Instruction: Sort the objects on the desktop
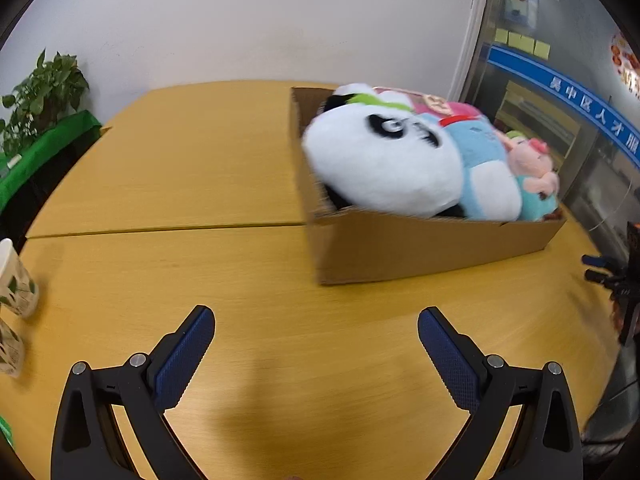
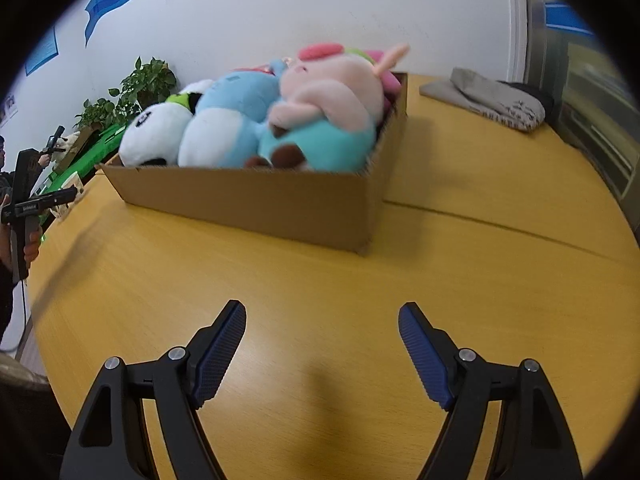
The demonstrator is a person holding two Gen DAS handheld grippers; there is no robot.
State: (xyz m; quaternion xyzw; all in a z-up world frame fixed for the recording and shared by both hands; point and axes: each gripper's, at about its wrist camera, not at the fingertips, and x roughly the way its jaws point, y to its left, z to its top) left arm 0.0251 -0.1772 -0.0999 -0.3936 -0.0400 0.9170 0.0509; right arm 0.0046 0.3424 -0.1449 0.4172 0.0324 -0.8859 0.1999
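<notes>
A cardboard box [image 1: 420, 248] stands on the yellow wooden table [image 1: 180, 160], holding a panda plush [image 1: 380, 160], a blue-and-white plush [image 1: 484, 168] and a pink-and-teal plush [image 1: 536, 176]. My left gripper [image 1: 316, 328] is open and empty, above the table in front of the box. In the right wrist view the same box [image 2: 260, 204] holds the panda [image 2: 152, 136], the blue plush [image 2: 228, 124] and the pink plush [image 2: 332, 104]. My right gripper [image 2: 322, 320] is open and empty, in front of the box.
Two paper cups [image 1: 14, 280] stand at the table's left edge. A potted plant [image 1: 44, 92] sits on a green surface to the left. A grey folded cloth [image 2: 496, 98] lies at the table's far right. The other hand-held gripper [image 2: 28, 204] shows at left.
</notes>
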